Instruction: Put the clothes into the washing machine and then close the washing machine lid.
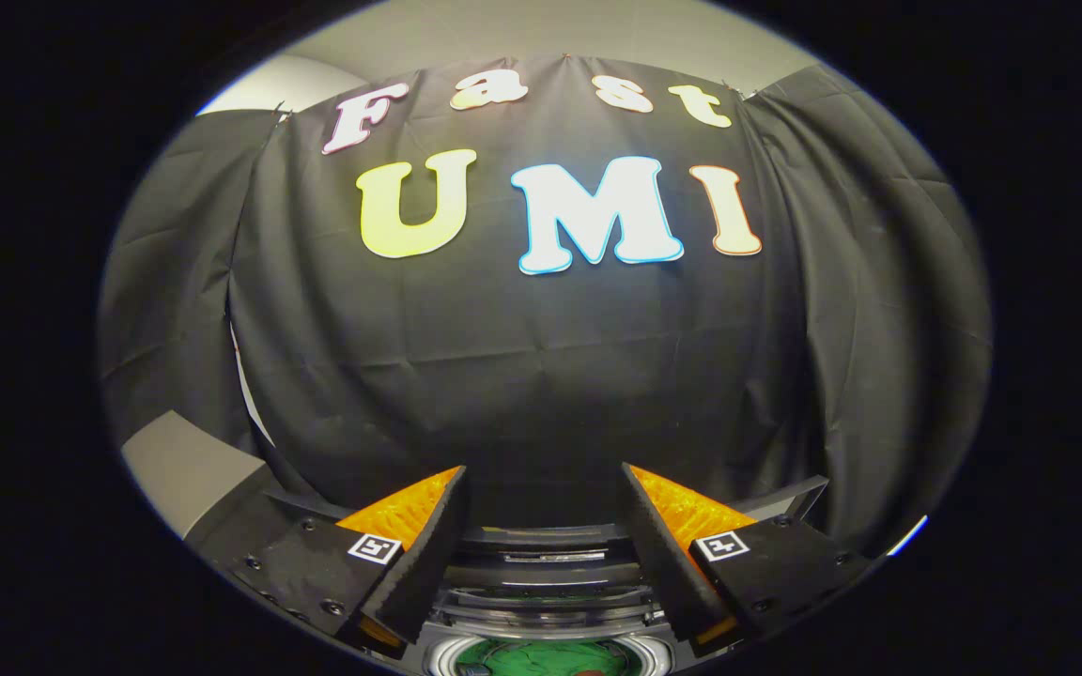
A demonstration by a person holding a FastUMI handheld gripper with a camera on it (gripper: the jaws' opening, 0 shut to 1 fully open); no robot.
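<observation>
the claw [541, 526] hangs spread and empty, the washing machine [541, 601] low at 6 o'clock between its fingers, so a blind descent could clip the rim.

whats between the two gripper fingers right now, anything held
Nothing held. In the gripper view the gripper is open, and the gap shows the washing machine rim low down, with green cloth in its opening.
</observation>
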